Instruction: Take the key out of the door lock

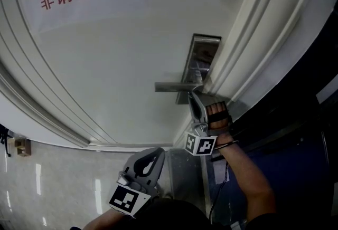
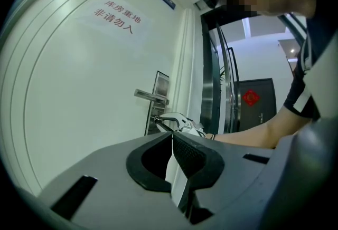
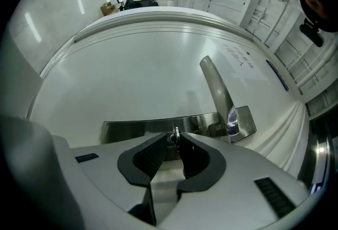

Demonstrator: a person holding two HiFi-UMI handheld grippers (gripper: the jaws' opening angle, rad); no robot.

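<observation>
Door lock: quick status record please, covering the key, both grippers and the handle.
right gripper: shut on the key, at the lock plate below the handle
left gripper: shut, empty, away from the door
handle: no gripper on it
key out of lock: cannot tell

The left hand-held gripper (image 1: pixel 154 155) and the right hand-held gripper (image 1: pixel 192 97) share a matte grey moulded shell that tapers to two jaws. The pads (image 2: pixel 193 156) are black with a fine cross-hatched texture. A dark rectangular slot (image 2: pixel 82 190) is recessed in the shell on each side. Each unit carries a white cube (image 1: pixel 200 144) printed with black square markers. The right hand (image 1: pixel 216 117) wears a black fingerless glove, with a thin dark band (image 1: pixel 226 144) at the wrist. The sleeve (image 2: pixel 302 92) is short and dark.
</observation>
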